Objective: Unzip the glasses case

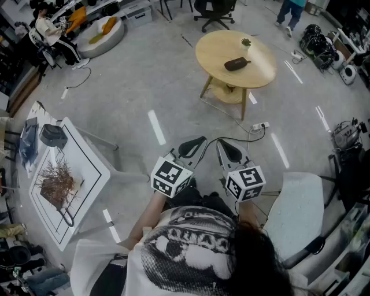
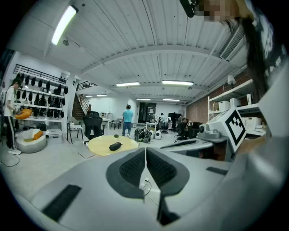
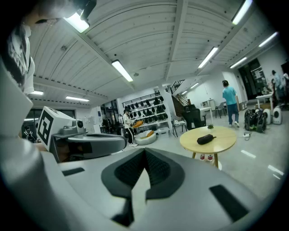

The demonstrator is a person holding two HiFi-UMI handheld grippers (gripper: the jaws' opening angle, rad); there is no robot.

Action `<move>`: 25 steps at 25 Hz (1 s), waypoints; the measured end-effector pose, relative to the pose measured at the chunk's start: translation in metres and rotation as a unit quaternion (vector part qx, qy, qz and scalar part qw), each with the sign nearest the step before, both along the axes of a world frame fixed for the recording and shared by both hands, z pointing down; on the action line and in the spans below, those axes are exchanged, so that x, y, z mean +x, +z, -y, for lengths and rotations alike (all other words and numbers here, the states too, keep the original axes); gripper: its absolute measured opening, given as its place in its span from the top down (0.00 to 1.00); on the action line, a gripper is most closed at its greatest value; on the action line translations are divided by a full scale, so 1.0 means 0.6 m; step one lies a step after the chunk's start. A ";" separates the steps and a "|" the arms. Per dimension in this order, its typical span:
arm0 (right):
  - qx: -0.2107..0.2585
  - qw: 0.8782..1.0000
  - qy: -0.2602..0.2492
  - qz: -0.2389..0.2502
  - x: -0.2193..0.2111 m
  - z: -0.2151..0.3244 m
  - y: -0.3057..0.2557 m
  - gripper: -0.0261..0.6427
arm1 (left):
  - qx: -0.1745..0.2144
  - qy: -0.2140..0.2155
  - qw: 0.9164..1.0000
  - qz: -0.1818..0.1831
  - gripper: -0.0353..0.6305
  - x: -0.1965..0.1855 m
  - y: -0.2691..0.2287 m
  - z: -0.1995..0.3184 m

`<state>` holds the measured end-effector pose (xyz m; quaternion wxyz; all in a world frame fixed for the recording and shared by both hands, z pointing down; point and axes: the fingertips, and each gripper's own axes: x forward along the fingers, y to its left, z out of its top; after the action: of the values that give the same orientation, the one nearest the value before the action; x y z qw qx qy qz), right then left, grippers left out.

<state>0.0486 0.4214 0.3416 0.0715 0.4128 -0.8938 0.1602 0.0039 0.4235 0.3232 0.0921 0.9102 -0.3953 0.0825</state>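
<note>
A dark glasses case (image 1: 236,63) lies on a round wooden table (image 1: 217,49) across the floor, well ahead of me. Beside it stands a tiny potted plant (image 1: 246,42). I hold both grippers close to my chest, far short of the table. My left gripper (image 1: 194,145) is shut with nothing in it; its jaws meet tip to tip (image 2: 145,150). My right gripper (image 1: 226,148) is shut and empty too (image 3: 144,151). The case shows small in the left gripper view (image 2: 115,145) and in the right gripper view (image 3: 206,139).
A white side table (image 1: 87,167) with a dry twig bundle (image 1: 56,184) stands at my left. A white chair (image 1: 300,214) is at my right. A power strip (image 1: 260,125) and cable lie on the floor before the round table. People and an office chair (image 1: 215,13) are at the far side.
</note>
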 end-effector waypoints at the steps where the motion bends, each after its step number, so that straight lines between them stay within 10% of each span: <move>1: 0.000 1.000 0.000 -0.001 -0.006 0.007 0.001 0.96 | 0.000 0.001 1.000 0.000 0.92 -0.005 0.000 0.008; 25: -0.024 0.997 0.077 -0.002 -0.042 0.134 0.049 0.96 | -0.026 0.031 0.999 -0.015 0.92 -0.089 0.056 0.146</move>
<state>0.0236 0.3413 0.3712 0.0704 0.4790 -0.8549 0.1863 -0.0494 0.3360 0.3567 0.1193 0.9205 -0.3628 0.0821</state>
